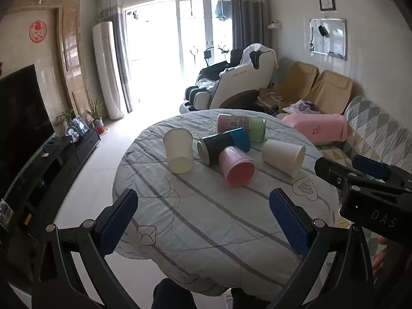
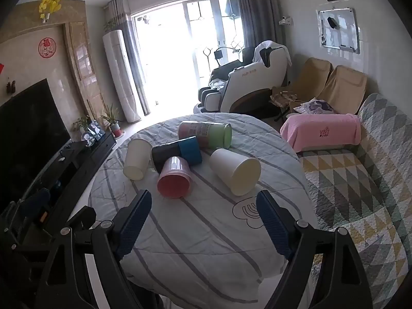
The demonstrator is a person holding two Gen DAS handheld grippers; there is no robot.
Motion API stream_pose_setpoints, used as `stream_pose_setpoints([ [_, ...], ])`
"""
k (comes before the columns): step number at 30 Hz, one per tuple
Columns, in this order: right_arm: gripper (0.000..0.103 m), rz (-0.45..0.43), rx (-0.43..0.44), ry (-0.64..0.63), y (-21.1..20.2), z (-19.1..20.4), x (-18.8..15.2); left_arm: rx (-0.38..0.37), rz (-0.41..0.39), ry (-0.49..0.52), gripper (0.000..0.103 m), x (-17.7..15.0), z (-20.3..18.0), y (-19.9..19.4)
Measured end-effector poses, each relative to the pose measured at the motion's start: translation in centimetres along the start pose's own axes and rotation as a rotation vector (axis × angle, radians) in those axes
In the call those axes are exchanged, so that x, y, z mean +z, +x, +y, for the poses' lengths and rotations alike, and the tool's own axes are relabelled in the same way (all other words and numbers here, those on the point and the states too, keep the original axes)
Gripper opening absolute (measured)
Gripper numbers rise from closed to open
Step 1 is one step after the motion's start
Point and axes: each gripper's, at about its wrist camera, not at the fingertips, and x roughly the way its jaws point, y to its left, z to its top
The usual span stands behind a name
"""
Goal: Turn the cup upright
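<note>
Several cups lie on their sides on a round table with a striped grey cloth (image 1: 206, 221) (image 2: 206, 244). A cream cup (image 1: 178, 153) (image 2: 137, 158) lies at the left. A pink cup (image 1: 237, 166) (image 2: 175, 177) lies in the middle, mouth toward me. A white cup (image 1: 283, 156) (image 2: 235, 170) lies at the right. A dark and blue cup (image 1: 223, 145) (image 2: 177, 151) and a pink and green cup (image 1: 242, 126) (image 2: 206, 134) lie behind. My left gripper (image 1: 203, 221) and my right gripper (image 2: 203, 224) are open and empty, short of the cups.
The right gripper's fingers (image 1: 360, 172) show at the right edge of the left wrist view. A sofa with a quilted cover (image 2: 360, 180) and a pink towel (image 2: 322, 131) stand right of the table. A TV (image 2: 28, 128) on a black stand is at the left.
</note>
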Motion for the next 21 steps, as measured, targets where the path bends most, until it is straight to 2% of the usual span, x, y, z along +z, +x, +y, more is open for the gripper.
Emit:
stream_pose_setpoints([
  [1,0.085,0.003,-0.005,-0.008,0.0,0.0,0.0,-0.009,0.029,-0.011,0.103,0.1,0.1,0.1],
  [10,0.085,0.009,-0.009,-0.015,0.4,0.6,0.1,-0.009,0.022,-0.019,0.103,-0.5,0.6,1.2],
  [21,0.085,0.012,-0.012,-0.024,0.7,1.5,-0.5,-0.024,0.020,-0.022,0.103,-0.4,1.1,0.6],
])
